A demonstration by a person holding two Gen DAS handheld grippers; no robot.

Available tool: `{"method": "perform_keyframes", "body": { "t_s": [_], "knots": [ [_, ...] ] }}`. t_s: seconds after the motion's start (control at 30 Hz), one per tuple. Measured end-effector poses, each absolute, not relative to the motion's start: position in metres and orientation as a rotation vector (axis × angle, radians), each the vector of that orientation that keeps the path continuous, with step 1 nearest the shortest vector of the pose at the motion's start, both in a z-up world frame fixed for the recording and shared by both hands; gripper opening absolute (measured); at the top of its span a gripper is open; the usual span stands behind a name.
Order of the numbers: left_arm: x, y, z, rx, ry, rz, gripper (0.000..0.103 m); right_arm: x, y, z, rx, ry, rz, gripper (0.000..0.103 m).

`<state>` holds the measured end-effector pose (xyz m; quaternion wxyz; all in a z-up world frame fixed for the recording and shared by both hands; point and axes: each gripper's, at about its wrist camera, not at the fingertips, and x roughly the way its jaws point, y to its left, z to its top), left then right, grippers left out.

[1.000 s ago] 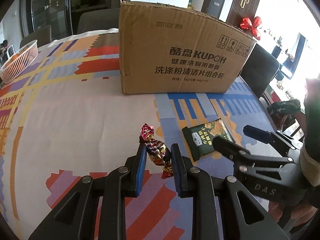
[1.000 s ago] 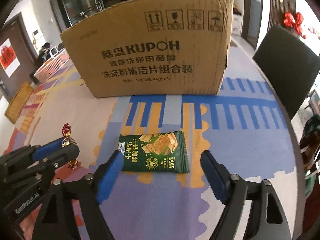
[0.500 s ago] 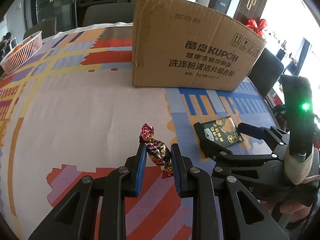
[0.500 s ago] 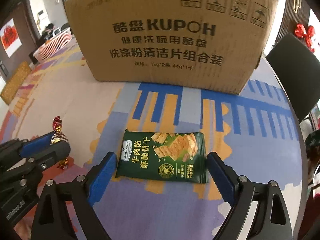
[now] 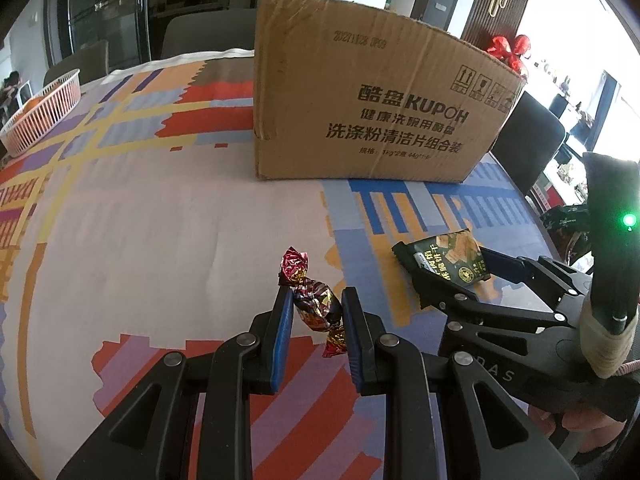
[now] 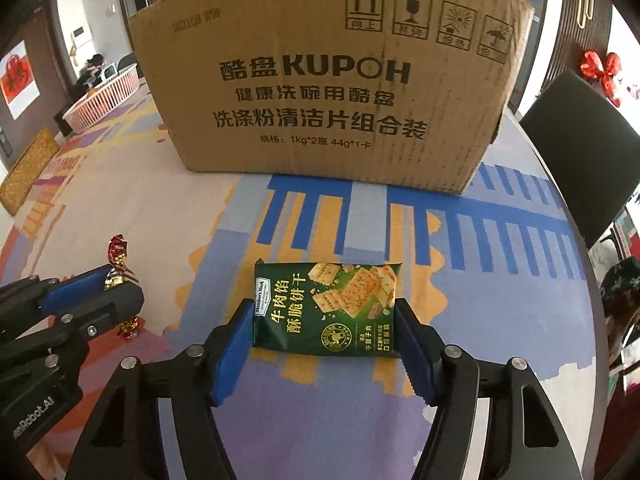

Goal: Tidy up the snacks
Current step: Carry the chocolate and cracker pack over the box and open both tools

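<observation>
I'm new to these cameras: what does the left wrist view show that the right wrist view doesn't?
Only the left view: oranges in the basket, and the green light on the right gripper. Only the right view: the biscuit pack's whole front, between that gripper's closing jaws, and a straw mat. Both: the candy clamped in the left gripper, the box, the tablecloth.

Both fisheye views are aimed steeply down along black fingers, close above the patterned tablecloth (image 5: 152,216) — the brown printed cardboard box (image 6: 320,80) is shared by the 2 views.
</observation>
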<state>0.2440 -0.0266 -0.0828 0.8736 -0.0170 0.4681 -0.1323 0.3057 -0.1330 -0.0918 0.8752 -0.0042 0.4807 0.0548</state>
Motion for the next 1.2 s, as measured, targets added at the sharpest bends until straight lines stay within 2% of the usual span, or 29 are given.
{"method": "perform_keyframes", "body": {
  "t_s": [0.43,1.2],
  "knots": [
    [0.245,-0.037,-0.052,-0.019,0.910,-0.305,0.025,0.287,-0.156,-0.046,0.042,0.890,0.105,0.068],
    [0.277,-0.052,0.063,0.035,0.647,-0.337,0.025,0.298,-0.171,0.069,0.062,0.606,0.070,0.068]
  ]
}}
